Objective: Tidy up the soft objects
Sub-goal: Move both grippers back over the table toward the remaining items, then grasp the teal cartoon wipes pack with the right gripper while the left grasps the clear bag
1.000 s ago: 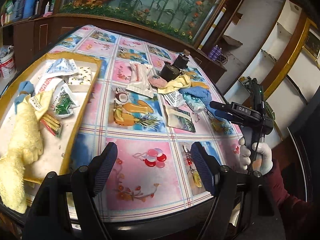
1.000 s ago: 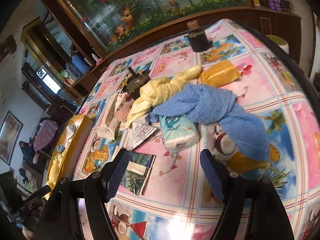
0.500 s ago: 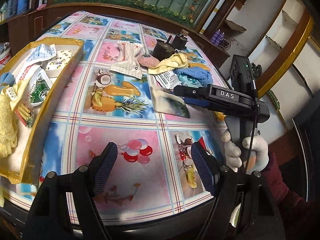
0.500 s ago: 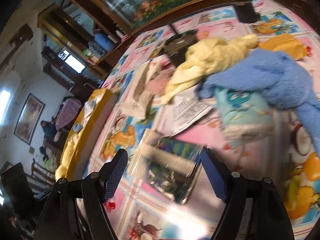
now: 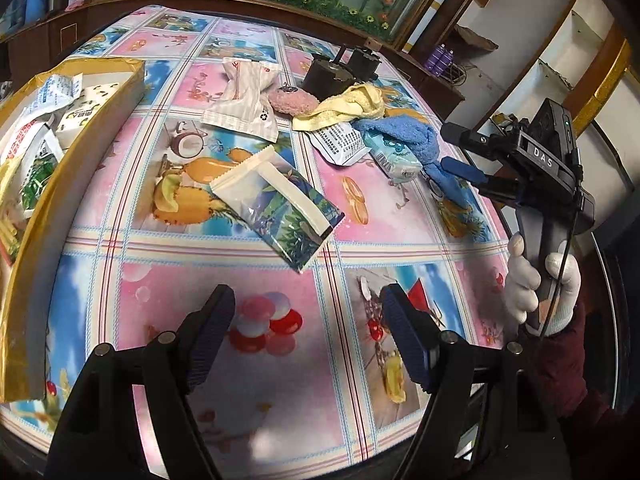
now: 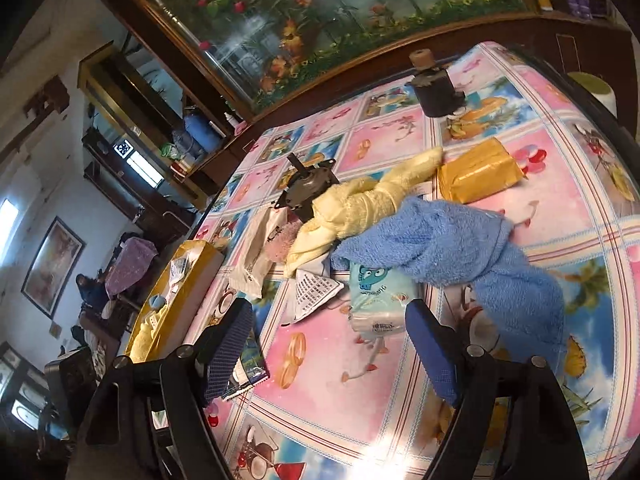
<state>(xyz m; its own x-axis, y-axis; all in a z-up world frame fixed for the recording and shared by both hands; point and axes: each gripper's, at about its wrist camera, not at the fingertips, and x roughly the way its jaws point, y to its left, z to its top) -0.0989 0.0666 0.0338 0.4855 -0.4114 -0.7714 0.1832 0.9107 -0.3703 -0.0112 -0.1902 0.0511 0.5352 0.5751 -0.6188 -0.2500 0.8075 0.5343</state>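
A blue towel (image 6: 460, 248) lies crumpled on the patterned tablecloth, partly over a light-blue tissue pack (image 6: 378, 300). A yellow cloth (image 6: 352, 208) lies behind it, next to a pink puff (image 5: 292, 100). My right gripper (image 6: 332, 356) hovers open just short of the tissue pack, and it shows in the left wrist view (image 5: 460, 152) over the blue towel (image 5: 404, 136). My left gripper (image 5: 308, 340) stands open above the near part of the table, with a flat blue-green packet (image 5: 280, 208) ahead of it. The yellow tray (image 5: 28, 220) at left holds packets.
A white wrapper (image 5: 244, 100), a printed packet (image 5: 338, 144), a dark motor (image 5: 328, 76), a dark spool (image 6: 436, 88) and an orange block (image 6: 480, 176) lie around the pile. A gloved hand (image 5: 536, 292) holds the right gripper. A painted glass panel stands behind the table.
My left gripper swung right, so the tray slid to the left edge. My right gripper moved left toward the flat packet, then swung back to face the tissue pack and towel.
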